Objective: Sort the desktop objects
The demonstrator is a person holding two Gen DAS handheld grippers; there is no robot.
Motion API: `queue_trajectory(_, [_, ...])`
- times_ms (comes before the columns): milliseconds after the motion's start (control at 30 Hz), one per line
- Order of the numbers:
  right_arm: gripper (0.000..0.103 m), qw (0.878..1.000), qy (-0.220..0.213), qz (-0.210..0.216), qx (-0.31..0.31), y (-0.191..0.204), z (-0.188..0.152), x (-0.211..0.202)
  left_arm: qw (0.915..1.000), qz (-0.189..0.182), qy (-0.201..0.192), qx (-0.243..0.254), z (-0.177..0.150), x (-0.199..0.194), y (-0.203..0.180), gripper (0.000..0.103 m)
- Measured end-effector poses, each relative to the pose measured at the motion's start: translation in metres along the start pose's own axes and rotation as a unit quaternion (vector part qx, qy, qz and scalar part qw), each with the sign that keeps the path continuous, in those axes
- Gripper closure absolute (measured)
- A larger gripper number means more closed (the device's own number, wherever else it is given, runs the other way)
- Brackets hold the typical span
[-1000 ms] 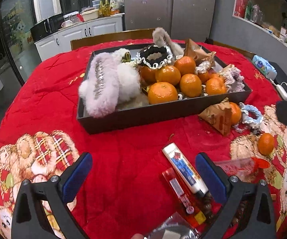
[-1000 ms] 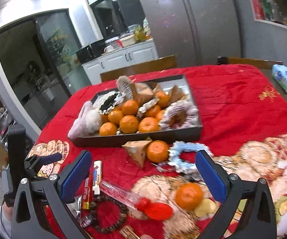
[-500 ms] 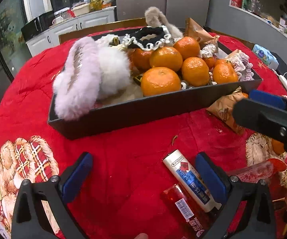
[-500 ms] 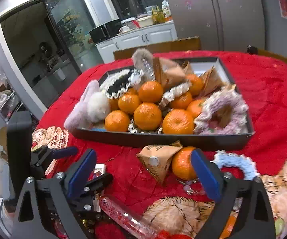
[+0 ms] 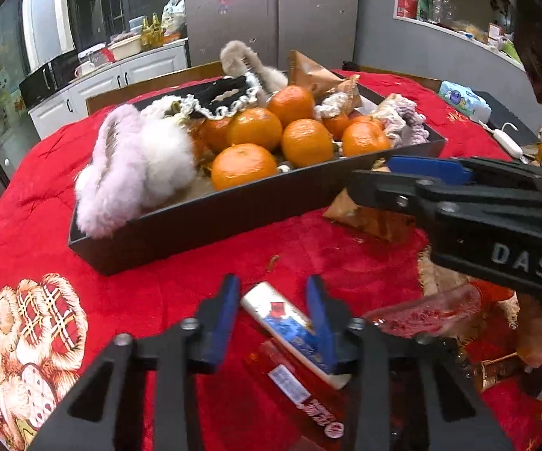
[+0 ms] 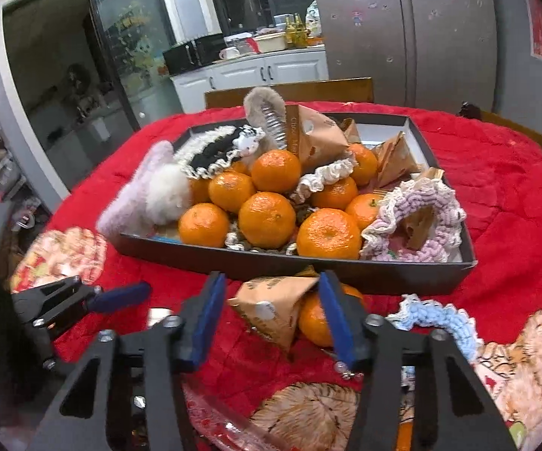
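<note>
Both tongs are at the pick-up step: the left tongs (image 5: pixel 273 315), narrowed, straddle the white tube (image 5: pixel 289 329) on the tabletop (image 5: pixel 26 203), and the right tongs (image 6: pixel 273 314), half-open, frame the brown packet (image 6: pixel 276 306) just short of the tray (image 6: pixel 346 268). Next, each needs to close fully, lift, and clear the tray wall.

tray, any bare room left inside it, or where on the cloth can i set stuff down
The tray has one bare patch, its far right corner behind the paper packets. The rest is heaped with oranges and scrunchies. The red cloth left of the tray is bare. The near edge around both grippers is crowded.
</note>
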State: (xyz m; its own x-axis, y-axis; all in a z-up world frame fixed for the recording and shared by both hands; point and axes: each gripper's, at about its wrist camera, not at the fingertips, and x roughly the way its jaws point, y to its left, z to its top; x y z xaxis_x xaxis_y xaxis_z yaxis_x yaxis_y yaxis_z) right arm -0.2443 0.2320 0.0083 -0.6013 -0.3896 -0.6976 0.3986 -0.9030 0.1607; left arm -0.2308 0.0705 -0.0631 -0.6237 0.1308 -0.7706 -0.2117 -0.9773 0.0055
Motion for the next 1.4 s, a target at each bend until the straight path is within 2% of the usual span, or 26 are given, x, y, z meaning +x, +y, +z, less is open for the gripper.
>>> queue_trajectory(67, [0.067, 1.000, 0.002, 0.001, -0.001, 0.001, 0.000, 0.000, 1.0000, -0.001, -0.001, 0.000, 0.002, -0.002, -0.002, 0.074])
queue_trajectory(167, [0.073, 1.000, 0.007, 0.014, 0.011, -0.001, 0.000, -0.001, 0.9999, -0.011, -0.003, -0.011, 0.006, 0.001, 0.004, 0.077])
queue_trajectory(367, [0.079, 0.999, 0.013, 0.030, 0.024, 0.001, -0.003, -0.002, 0.9998, -0.006, -0.012, -0.011, 0.000, -0.005, 0.000, 0.087])
queue_trajectory(567, [0.080, 0.997, 0.015, 0.053, 0.048, -0.003, -0.002, -0.006, 0.9998, -0.004, -0.016, -0.010, -0.003, -0.010, -0.003, 0.090])
queue_trajectory(600, [0.080, 0.997, 0.014, 0.054, 0.048, -0.003, -0.002, -0.007, 0.9998, -0.003, -0.018, -0.009, -0.011, -0.018, 0.005, 0.090])
queue_trajectory(767, [0.080, 0.997, 0.003, 0.061, 0.042, 0.003, 0.001, -0.018, 0.9995, 0.005, -0.030, -0.005, -0.012, -0.031, 0.006, 0.091])
queue_trajectory(1000, [0.080, 0.997, -0.020, 0.060, 0.038, 0.007, 0.010, -0.040, 0.9983, 0.011, -0.057, -0.006, -0.002, -0.055, 0.005, 0.093])
queue_trajectory(1067, [0.080, 0.997, -0.030, 0.057, 0.032, 0.010, 0.014, -0.049, 0.9975, 0.014, -0.068, -0.006, 0.000, -0.068, 0.007, 0.103])
queue_trajectory(1200, [0.080, 0.997, -0.051, 0.057, 0.020, 0.018, 0.020, -0.068, 0.9957, 0.022, -0.090, 0.000, 0.002, -0.091, 0.009, 0.103])
queue_trajectory(1400, [0.080, 0.995, -0.075, 0.058, 0.015, 0.028, 0.025, -0.093, 0.9948, 0.015, -0.101, 0.000, 0.001, -0.111, 0.008, 0.103])
